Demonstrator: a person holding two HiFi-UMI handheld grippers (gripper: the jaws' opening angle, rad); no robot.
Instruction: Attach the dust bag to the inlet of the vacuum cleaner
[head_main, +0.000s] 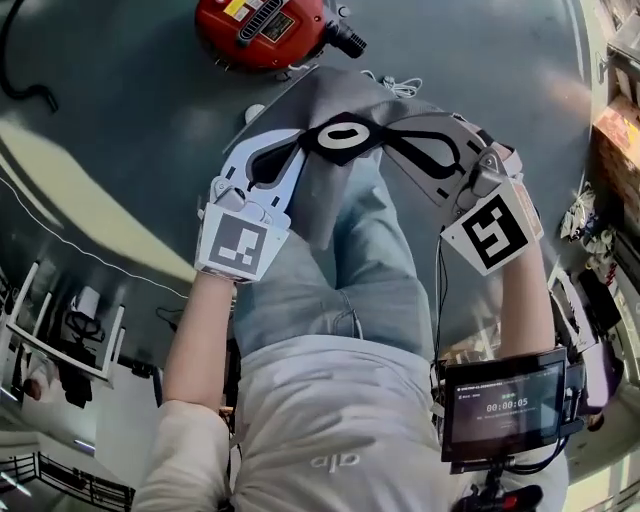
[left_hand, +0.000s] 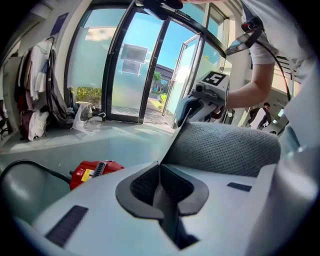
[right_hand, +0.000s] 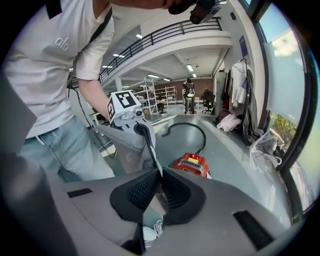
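Observation:
A grey fabric dust bag (head_main: 322, 190) with a flat collar and an oval hole (head_main: 347, 135) hangs between my two grippers, above the floor and in front of the person's legs. The left gripper (head_main: 298, 148) is shut on the collar's left edge (left_hand: 169, 146). On the collar's right edge the right gripper (head_main: 402, 142) is likewise shut. The red vacuum cleaner (head_main: 262, 30) sits on the floor beyond the bag, also seen as a red body (left_hand: 93, 172) past the left jaws and as a red body (right_hand: 192, 164) past the right jaws. Its inlet is not clearly visible.
A black hose (right_hand: 186, 127) curls across the grey floor behind the vacuum. A white cord (head_main: 396, 86) lies on the floor near the bag. Glass doors (left_hand: 135, 65) and hung clothes (left_hand: 35, 100) stand beyond. A screen unit (head_main: 505, 405) hangs at the person's waist.

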